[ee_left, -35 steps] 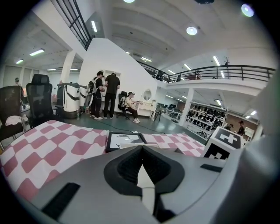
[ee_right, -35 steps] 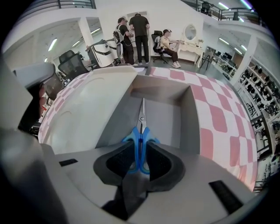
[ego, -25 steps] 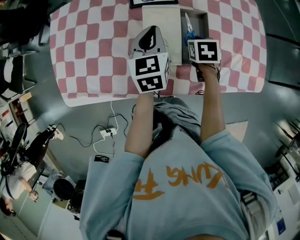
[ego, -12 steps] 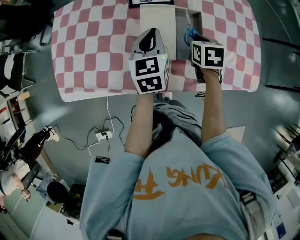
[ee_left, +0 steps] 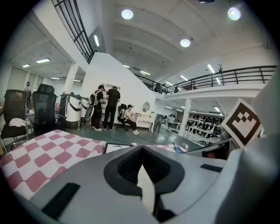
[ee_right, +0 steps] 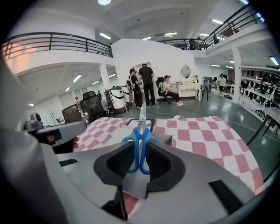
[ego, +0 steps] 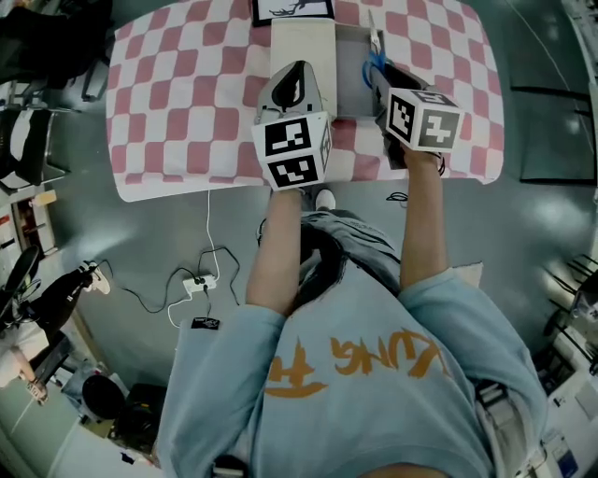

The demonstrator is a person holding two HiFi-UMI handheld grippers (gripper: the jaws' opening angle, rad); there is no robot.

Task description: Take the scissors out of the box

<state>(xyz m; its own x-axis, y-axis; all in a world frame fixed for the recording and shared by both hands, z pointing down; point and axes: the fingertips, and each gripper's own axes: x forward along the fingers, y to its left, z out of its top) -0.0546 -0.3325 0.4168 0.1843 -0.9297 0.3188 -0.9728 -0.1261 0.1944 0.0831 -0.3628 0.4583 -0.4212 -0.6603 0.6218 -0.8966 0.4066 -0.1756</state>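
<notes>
Two claws: your left claw (ee_left: 142, 148) has its jaws together with nothing between them; your right claw (ee_right: 140, 142) is clamped on the blue handles of the scissors (ee_right: 139, 131).
scissors: blades point away from you; held over the open grey side of the box (ego: 304, 47).
table (ego: 187, 112): pink-and-white checked cloth; box near the far edge, black frame (ego: 291, 9) beyond it.
floor (ego: 140, 233): grey and glossy, with a power strip (ego: 196, 282) and cables.
room: tall hall, railed balcony (ee_right: 52, 41), people (ee_right: 142, 85) standing far off.

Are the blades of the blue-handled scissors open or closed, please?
Closed: the blue-handled metal scissors show one narrow point, handle loops side by side.
</notes>
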